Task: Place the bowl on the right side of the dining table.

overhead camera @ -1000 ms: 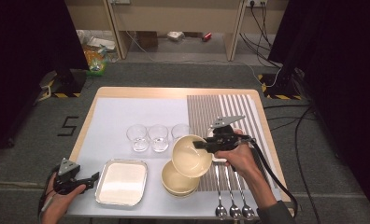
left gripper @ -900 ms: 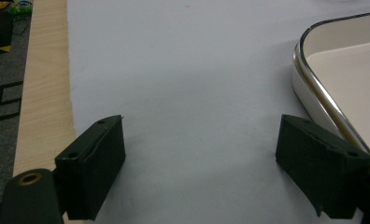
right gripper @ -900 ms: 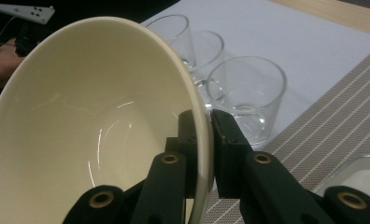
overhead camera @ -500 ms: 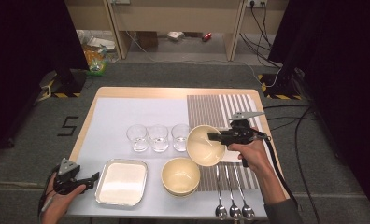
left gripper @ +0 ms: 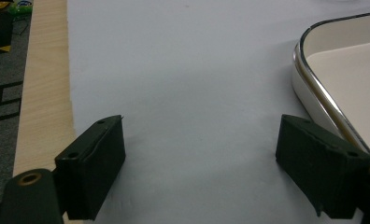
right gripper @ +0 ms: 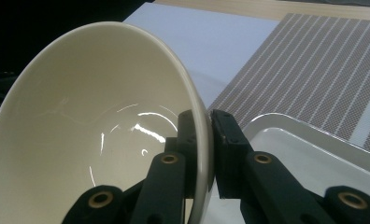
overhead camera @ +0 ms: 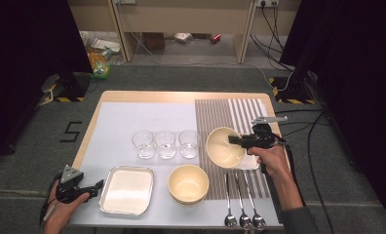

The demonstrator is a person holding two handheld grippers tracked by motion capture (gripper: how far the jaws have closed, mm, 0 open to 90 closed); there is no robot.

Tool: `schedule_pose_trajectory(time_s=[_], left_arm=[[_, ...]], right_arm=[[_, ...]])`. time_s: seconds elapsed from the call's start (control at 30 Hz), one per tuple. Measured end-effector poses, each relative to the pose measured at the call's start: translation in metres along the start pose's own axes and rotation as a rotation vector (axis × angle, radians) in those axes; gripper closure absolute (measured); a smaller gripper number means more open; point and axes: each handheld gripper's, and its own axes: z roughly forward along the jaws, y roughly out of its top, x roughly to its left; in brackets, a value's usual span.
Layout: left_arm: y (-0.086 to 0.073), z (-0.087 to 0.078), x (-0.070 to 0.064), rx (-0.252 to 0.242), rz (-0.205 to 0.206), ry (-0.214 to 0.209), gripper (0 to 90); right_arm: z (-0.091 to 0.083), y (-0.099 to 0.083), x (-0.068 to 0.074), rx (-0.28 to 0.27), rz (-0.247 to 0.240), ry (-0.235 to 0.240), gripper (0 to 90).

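Right gripper (right gripper: 202, 140) clamped on cream bowl (right gripper: 103, 126) rim, bowl tilted above white tray (right gripper: 314, 154), left gripper (left gripper: 199, 163) open

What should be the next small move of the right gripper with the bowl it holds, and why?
Probably lower it onto the white tray just beneath. The right gripper pinches the rim of the bowl, which hangs tilted over the striped mat, and this tray lies bare under it.

The right gripper (overhead camera: 236, 140), right of centre in the high view, has its jaws clamped on a tilted bowl's (overhead camera: 222, 147) rim, while the left gripper (overhead camera: 96, 185), at the lower left, rests with jaws spread wide.
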Motion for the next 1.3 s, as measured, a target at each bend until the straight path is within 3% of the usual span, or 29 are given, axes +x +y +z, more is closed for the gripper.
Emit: schedule_pose_trajectory(time_s=[0.67, 0.97, 1.3], left_arm=[[0.000, 0.001, 0.000, -0.007, -0.003, 0.002, 14.9], [0.000, 0.000, 0.000, -0.005, -0.001, 0.003, 14.9], [0.000, 0.000, 0.000, -0.002, -0.001, 0.002, 15.0]], right_arm=[[-0.004, -0.040, -0.067, -0.006, 0.195, -0.128, 82.7], [-0.001, -0.045, -0.079, 0.011, 0.223, -0.163, 82.6], [0.008, -0.048, -0.084, 0.036, 0.243, -0.203, 81.5]])
